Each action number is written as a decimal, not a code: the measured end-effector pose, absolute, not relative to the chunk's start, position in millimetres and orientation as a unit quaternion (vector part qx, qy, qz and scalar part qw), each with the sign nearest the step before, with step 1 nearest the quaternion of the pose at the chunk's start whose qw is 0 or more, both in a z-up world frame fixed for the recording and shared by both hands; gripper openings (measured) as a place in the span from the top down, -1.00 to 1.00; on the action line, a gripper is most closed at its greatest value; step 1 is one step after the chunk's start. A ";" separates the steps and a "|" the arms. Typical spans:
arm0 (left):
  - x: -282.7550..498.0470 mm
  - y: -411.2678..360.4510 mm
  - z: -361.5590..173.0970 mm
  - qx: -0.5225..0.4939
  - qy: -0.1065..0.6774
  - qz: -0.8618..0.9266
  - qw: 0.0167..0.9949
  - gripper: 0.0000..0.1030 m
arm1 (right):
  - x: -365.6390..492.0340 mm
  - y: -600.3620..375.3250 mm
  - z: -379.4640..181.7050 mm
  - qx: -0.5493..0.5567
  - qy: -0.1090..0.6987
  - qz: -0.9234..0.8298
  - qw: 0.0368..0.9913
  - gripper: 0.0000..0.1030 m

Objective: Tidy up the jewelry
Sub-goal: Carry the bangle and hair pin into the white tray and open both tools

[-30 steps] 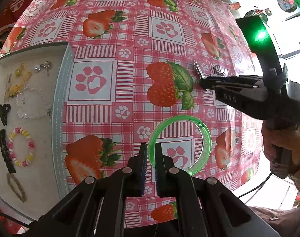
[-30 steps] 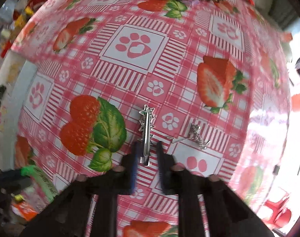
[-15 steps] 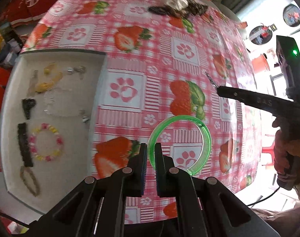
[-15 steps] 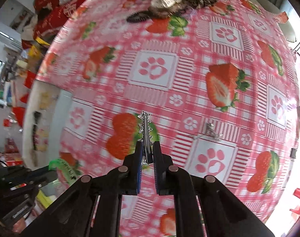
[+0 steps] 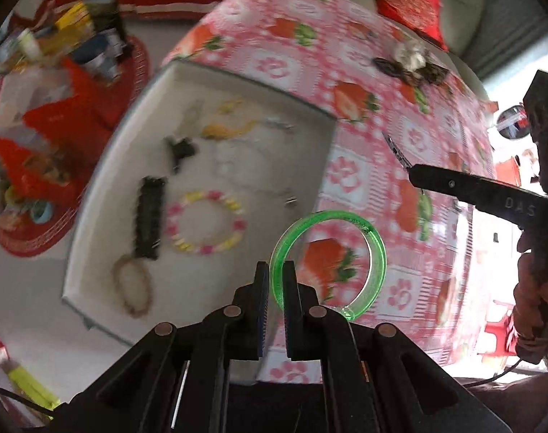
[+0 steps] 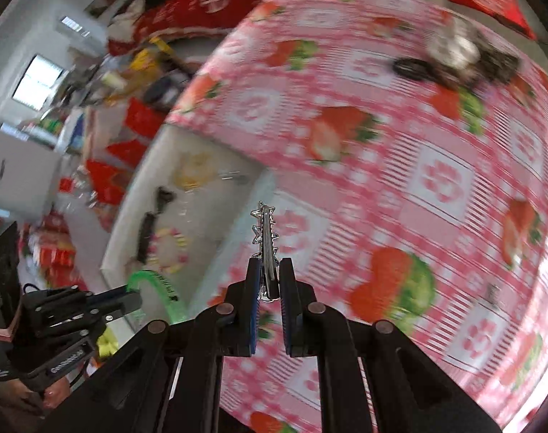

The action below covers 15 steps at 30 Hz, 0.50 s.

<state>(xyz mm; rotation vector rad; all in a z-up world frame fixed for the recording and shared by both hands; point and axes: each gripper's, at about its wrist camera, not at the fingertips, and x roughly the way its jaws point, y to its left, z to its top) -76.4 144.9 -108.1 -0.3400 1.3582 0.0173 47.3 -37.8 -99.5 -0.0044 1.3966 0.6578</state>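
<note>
My left gripper is shut on a clear green bangle and holds it in the air over the right edge of the white tray. My right gripper is shut on a silver star hair clip, lifted above the table near the tray's corner. The clip and right gripper also show in the left wrist view. The tray holds a pastel bead bracelet, black hair clips, yellow pieces and a chain bracelet.
The table has a pink strawberry and paw-print cloth. A small silver piece lies on it at the right. A pile of dark and silver accessories sits at the far edge. Red cluttered items lie on the floor beyond the tray.
Both grippers have lifted and swung left toward the tray, carrying the bangle and the star clip. The right gripper closed on the clip and picked it up off the cloth.
</note>
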 end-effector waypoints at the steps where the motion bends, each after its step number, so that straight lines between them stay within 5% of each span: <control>1: -80.7 151.2 -110.5 -0.160 0.626 0.015 0.763 0.75 | 45.4 -29.7 -99.9 -0.006 0.631 0.305 0.713 0.79; 15: -113.6 191.6 -164.9 -0.175 0.650 0.061 0.737 0.75 | 12.6 84.6 -146.1 -0.112 0.658 0.373 0.644 0.79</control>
